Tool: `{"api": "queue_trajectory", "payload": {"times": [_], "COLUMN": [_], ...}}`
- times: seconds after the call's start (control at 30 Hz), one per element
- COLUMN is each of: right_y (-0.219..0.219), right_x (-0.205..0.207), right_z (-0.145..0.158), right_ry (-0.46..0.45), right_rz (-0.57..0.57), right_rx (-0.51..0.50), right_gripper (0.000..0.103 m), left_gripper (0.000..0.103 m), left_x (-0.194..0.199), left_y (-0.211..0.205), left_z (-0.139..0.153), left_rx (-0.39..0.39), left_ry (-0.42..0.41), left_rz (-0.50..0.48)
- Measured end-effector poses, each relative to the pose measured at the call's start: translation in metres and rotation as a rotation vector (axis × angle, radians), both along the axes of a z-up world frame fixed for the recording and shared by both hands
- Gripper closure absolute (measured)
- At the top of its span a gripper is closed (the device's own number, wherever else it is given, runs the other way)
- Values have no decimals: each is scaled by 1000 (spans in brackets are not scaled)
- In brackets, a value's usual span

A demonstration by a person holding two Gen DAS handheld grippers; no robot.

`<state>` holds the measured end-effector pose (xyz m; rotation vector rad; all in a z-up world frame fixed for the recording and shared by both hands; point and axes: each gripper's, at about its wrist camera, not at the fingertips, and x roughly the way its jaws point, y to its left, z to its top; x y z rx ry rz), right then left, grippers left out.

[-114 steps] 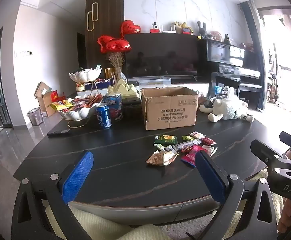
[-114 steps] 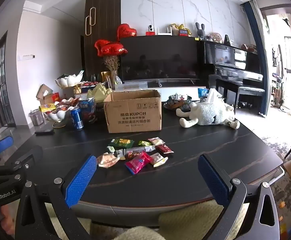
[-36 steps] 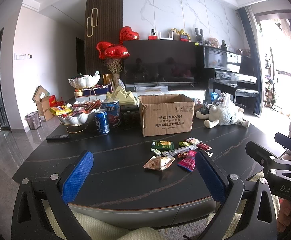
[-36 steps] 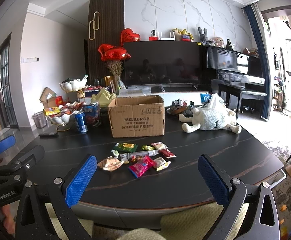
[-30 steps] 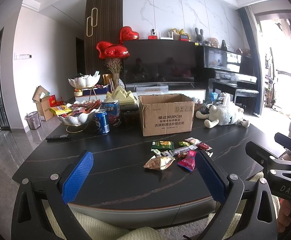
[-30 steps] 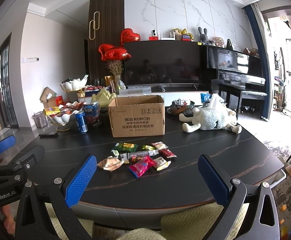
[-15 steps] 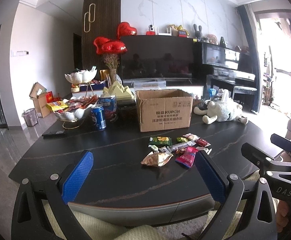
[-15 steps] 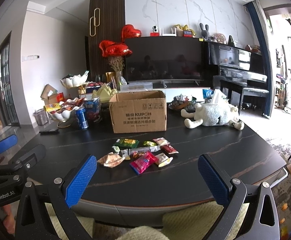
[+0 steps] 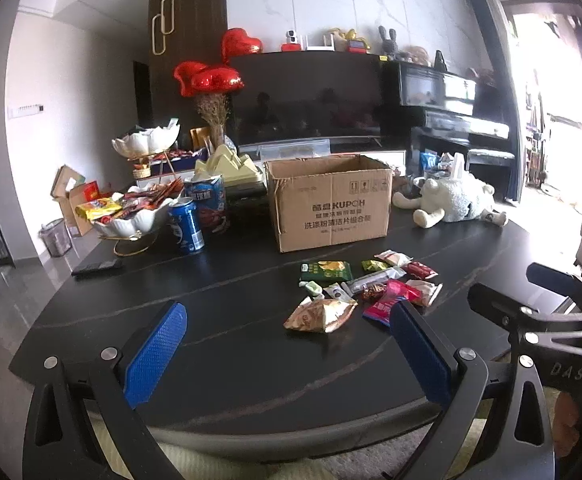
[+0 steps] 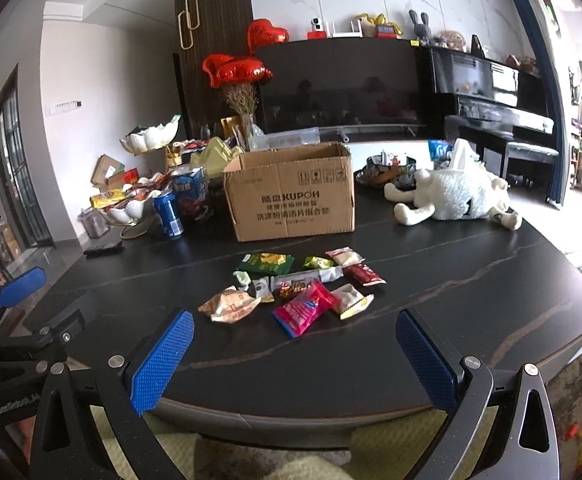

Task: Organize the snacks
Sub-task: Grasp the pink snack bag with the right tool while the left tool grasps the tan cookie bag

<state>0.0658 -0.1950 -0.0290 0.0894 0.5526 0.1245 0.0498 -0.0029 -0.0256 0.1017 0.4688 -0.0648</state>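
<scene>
1. Nothing is looking sorted yet: the snack packets (image 10: 297, 288) are all lying loose in one cluster on the dark worktop (image 10: 471, 280), just in front of the open cardboard box (image 10: 291, 196). I cannot see inside the box, so whether it is holding anything is unclear. Judging from this, the whole job is still waiting to be done, and the box is probably serving as the destination.

2. The left hand-held gripper (image 9: 287, 352) is hovering over the worktop's near edge, its blue pads spread wide and holding nothing. The tan crinkled packet (image 9: 319, 315) is lying nearest to it, on the near side of the cluster, well short of the box.

3. The right hand-held gripper (image 10: 295, 356) is likewise standing spread apart and empty, near the worktop edge. The pink packet (image 10: 305, 312) is sitting closest to it, in front of the box and clear of both pads.

4. Neither tool is touching any packet.
</scene>
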Motion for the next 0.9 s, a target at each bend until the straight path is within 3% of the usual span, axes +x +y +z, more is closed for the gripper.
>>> {"api": "queue_trajectory", "payload": {"times": [0.33,0.63,0.9], "right_y": [-1,2,1], "right_x": [50,93,120], "right_z": [-32,-67,-92], "right_ry": [127,261,321], "right_rz": [7,-9,-23], "right_rx": [65,152,162], "right_gripper": [11,25,33], "left_gripper": [4,12,19], "left_x": [42,86,119], "left_y": [-8,-10,-17], "left_z": [-26,-56,-83], "left_rx": [62,-9,-41], "left_ry": [43,169,262], "left_rz": [-77,-116,-139]}}
